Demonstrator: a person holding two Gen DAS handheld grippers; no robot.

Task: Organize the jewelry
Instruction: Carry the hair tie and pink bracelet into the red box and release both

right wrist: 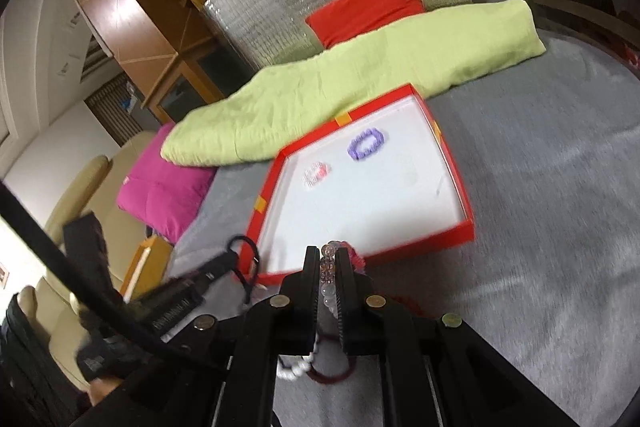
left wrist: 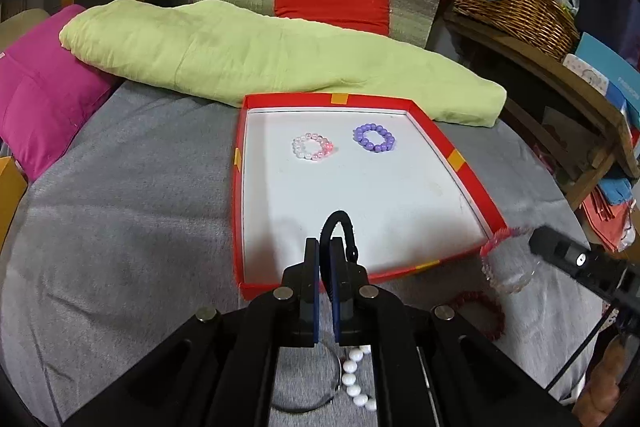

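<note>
Left gripper (left wrist: 325,247) pinching a black cord bracelet (left wrist: 340,227) at lower centre over the red tray (left wrist: 472,183), right gripper (right wrist: 329,259) clamping a clear-bead bracelet (right wrist: 327,267), sharp only in the right view.

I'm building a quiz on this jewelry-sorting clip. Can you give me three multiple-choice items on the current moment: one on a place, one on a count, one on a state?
1. Where does the purple bead bracelet lie?
A. in the red tray
B. on the green blanket
C. in the wicker basket

2. How many bracelets lie inside the tray?
A. none
B. two
C. five

3. What is the left gripper doing?
A. standing wide open
B. shut on a black loop bracelet
C. shut on white pearls

Answers:
1. A: it rests on the tray's white floor, far right.
2. B: the purple one and the pink and white bead bracelet.
3. B: the black loop pokes up from between the closed fingers.
</note>
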